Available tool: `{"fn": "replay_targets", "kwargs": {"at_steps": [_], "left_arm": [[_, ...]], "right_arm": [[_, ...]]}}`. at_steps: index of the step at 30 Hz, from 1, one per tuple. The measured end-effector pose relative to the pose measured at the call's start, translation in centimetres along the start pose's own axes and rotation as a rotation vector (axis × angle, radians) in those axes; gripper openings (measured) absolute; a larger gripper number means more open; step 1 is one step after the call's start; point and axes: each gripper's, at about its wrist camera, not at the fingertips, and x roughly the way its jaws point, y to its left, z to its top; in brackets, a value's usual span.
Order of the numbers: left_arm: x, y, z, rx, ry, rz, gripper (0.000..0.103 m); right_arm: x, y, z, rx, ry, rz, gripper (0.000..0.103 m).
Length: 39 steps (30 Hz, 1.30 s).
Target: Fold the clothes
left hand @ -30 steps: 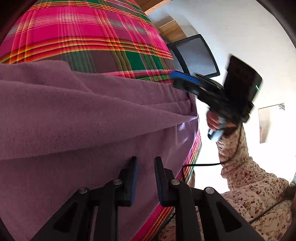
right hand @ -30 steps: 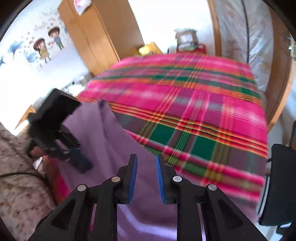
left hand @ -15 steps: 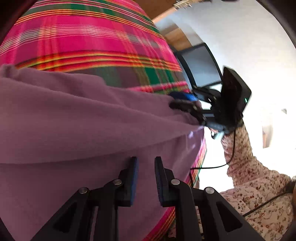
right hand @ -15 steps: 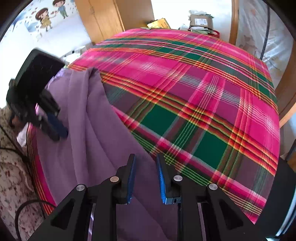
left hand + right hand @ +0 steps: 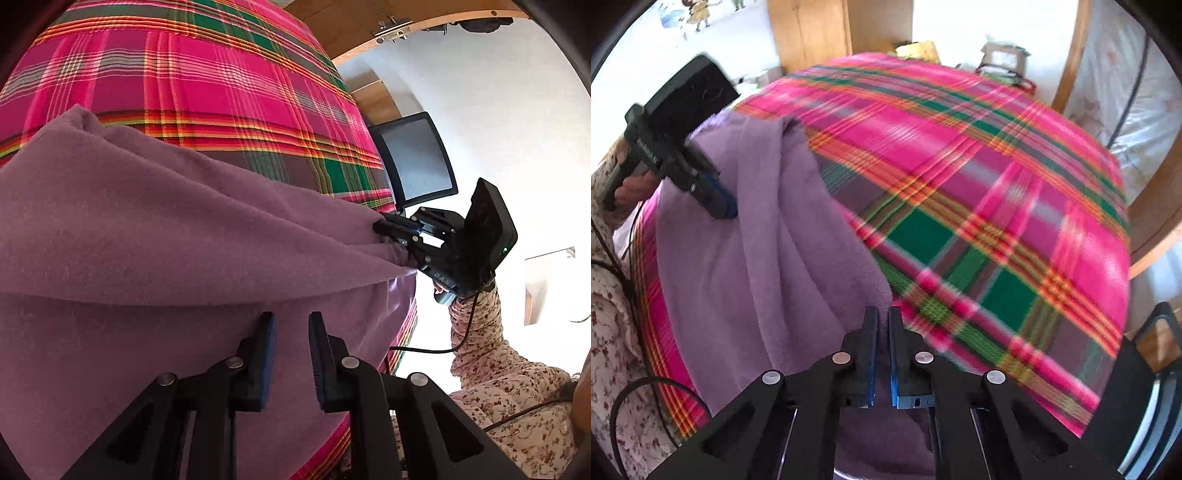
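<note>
**Fleece pinched at one corner, other jaws apart above it**

Fleece is what this purple garment (image 5: pixel 155 229) looks like: thick, matte, with a soft nap, lying in long rounded ridges on the plaid blanket (image 5: pixel 979 177) that covers the bed. It sits along the near edge of the bed, part of it hanging over the side towards the person in the floral sleeve (image 5: pixel 480 332).

The right gripper (image 5: pixel 391 230) has its jaws together on a gathered corner of the cloth; in the left wrist view the fabric puckers and pulls taut right at the tips, and in the right wrist view the purple edge runs down between the nearly shut pads (image 5: pixel 873 354). The left gripper (image 5: pixel 291 354) hangs just over the cloth with its jaws apart and nothing between them.

As a judgement, this garment will handle as light and limp but bulky. It has no stiffness to hold a shape, so a single pinched corner will drag the rest into a rope of folds instead of lifting a flat panel. The nap should give the pads good friction, so slipping looks unlikely; the greater risk is catching two layers at once where the ridges overlap. The best hold is a clean single edge or corner, well apart from the corner already clamped, so the cloth can be stretched flat between two points.

Which piece of clothing it is cannot be told.
</note>
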Motion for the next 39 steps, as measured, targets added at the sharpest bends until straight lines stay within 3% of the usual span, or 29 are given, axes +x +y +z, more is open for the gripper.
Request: {"fn": "replay_targets", "kwargs": {"at_steps": [4,10,12,17,22,25,29,32,33,35,39], "left_arm": [[0.2,0.1,0.1,-0.007,0.0,-0.005,0.018],[0.0,-0.1,0.0,0.0,0.001,0.001,0.018],[0.0,-0.1,0.0,0.001,-0.001,0.002,0.018],[0.5,-0.6,0.5,0.019,-0.001,0.012,0.019],[0.8,-1.1,0.8,0.028,0.0,0.013,0.019],[0.8,-0.9,0.9,0.019,-0.004,0.007,0.019],[0.6,-0.6,1.0,0.003,-0.009,0.0,0.019],[0.5,-0.4,1.2,0.002,-0.01,-0.001,0.019],[0.5,-0.4,1.4,0.004,-0.009,0.0,0.019],[0.5,-0.4,1.5,0.004,-0.012,0.002,0.019],[0.3,-0.2,2.0,0.0,-0.021,0.006,0.019]], "right_arm": [[0.8,-0.3,0.0,0.0,0.033,-0.042,0.005],[0.8,-1.1,-0.3,0.035,0.02,-0.039,0.007],[0.4,-1.2,-0.3,0.057,-0.003,-0.059,0.017],[-2.2,-1.8,-0.9,0.146,-0.097,-0.058,0.018],[-3.5,-0.1,-1.2,0.14,-0.165,0.112,0.018],[-2.5,0.8,-0.5,0.164,-0.169,0.251,0.019],[-0.6,1.1,-0.1,0.221,-0.138,0.367,0.019],[-0.1,1.4,-0.1,0.22,-0.118,0.398,0.021],[-0.3,1.7,-0.1,0.207,-0.116,0.397,0.018],[-0.5,2.0,0.4,0.172,-0.119,0.39,0.003],[-1.5,1.3,1.3,0.155,-0.171,0.358,0.002]]}}
